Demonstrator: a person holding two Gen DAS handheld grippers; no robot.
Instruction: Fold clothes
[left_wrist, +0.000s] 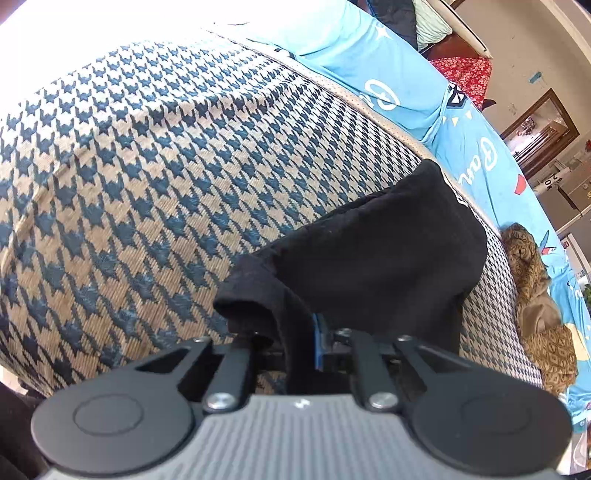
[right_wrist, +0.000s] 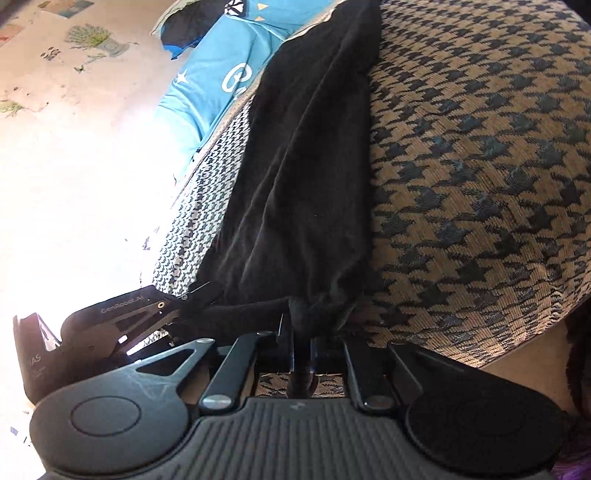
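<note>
Houndstooth cover (left_wrist: 155, 177) with one black garment (left_wrist: 388, 251) stretched over it, each near corner nipped in a claw.

Spread widest ahead of both claws is the houndstooth cover, apparently laid as the folding surface over a bed with a blue printed sheet (left_wrist: 406, 85) along its far edge. On it lies the black garment, running away from the right claw (right_wrist: 301, 347) in a long narrow band, probably already doubled lengthwise. That claw is pressed together on the bunched near end, which seems meant to keep the band taut. The left claw (left_wrist: 295, 343) is likewise pinched shut on a rolled edge of the same cloth right at its tips; it shows just to the left of the right claw, so both ends of one hem look gathered, ready to carry forward. A brown patterned cloth (left_wrist: 535, 295) waits off to the left claw's right.
</note>
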